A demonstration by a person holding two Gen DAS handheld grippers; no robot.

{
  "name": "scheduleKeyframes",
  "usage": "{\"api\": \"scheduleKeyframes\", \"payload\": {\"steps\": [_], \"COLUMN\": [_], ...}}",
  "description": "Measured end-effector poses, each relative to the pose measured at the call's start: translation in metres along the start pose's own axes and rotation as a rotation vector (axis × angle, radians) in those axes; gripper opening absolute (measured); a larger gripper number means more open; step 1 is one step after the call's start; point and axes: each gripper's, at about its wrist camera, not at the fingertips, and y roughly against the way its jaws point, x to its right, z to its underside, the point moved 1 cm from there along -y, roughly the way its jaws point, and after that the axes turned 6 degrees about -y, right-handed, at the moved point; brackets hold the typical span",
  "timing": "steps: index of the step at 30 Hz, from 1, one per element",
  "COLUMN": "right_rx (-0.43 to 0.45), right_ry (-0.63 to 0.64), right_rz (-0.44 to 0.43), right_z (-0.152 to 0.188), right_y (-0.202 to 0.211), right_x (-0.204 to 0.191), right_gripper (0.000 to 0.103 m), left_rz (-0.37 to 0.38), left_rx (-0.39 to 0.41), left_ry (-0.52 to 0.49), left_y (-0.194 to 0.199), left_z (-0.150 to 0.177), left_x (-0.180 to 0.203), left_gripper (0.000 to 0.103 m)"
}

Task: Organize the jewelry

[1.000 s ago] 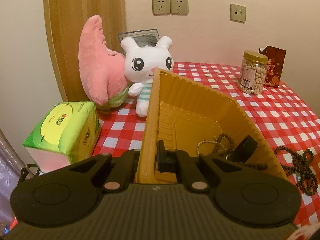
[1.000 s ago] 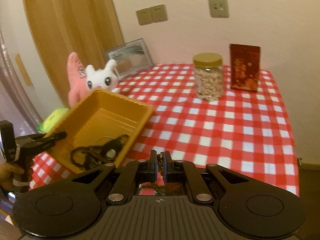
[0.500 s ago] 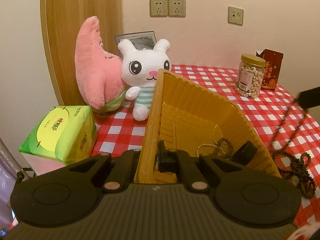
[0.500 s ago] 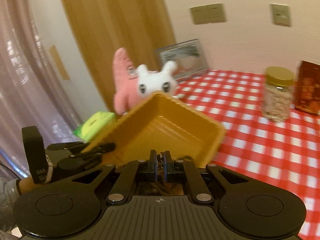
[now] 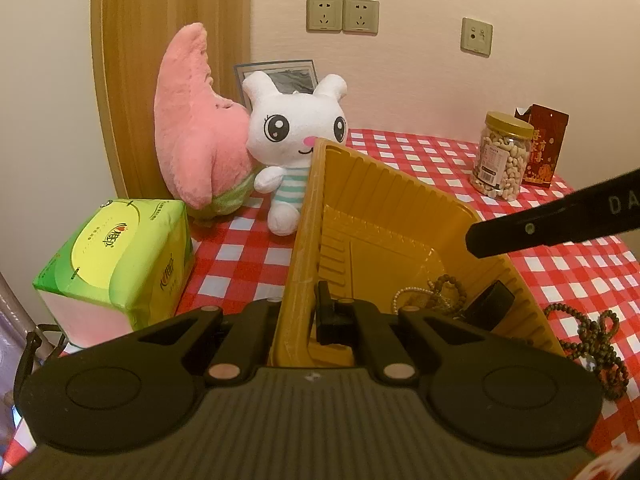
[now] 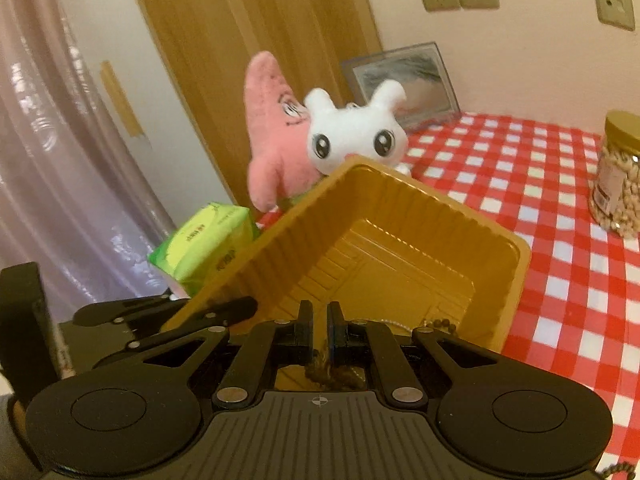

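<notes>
Yellow plastic tray, tilted, is clamped at its rim by the left gripper. Above it the right gripper pinches a dark bead string; better to lower before letting go (its hanging length is hidden). More beads lie outside on the cloth.

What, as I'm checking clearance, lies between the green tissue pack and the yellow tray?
Only bare red-checked tablecloth separates the tissue pack from the yellow tray; the left wrist view shows it.
</notes>
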Motion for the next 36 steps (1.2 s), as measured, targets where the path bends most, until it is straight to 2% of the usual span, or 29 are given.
{"api": "scheduleKeyframes", "payload": {"steps": [5,7,10,25,36], "right_rx": [0.027,0.038,0.047,0.033,0.023], "right_ry": [-0.023,-0.036,-0.057,-0.232,-0.293], "right_rz": [0.025,0.051,0.099,0.378,0.448], "right_z": [0.000,0.002,0.009,0.066,0.094], "right_y": [0.011,0.019,0.032,0.111,0.153], "right_x": [0.007,0.013,0.026,0.113,0.148], "right_gripper": [0.021,0.029,0.034,0.039,0.040], "left_rz": [0.000,-0.002,-0.005,-0.036,-0.063], "left_rx": [0.004,0.008,0.011,0.014,0.007], "left_ry": [0.004,0.004,0.004,-0.006,-0.021], "left_y": [0.001,0.001,0.002,0.004,0.008], "left_z": [0.000,0.000,0.000,-0.002,-0.002], "left_x": [0.000,0.001,0.002,0.008,0.014], "left_gripper": [0.004,0.004,0.004,0.004,0.004]}}
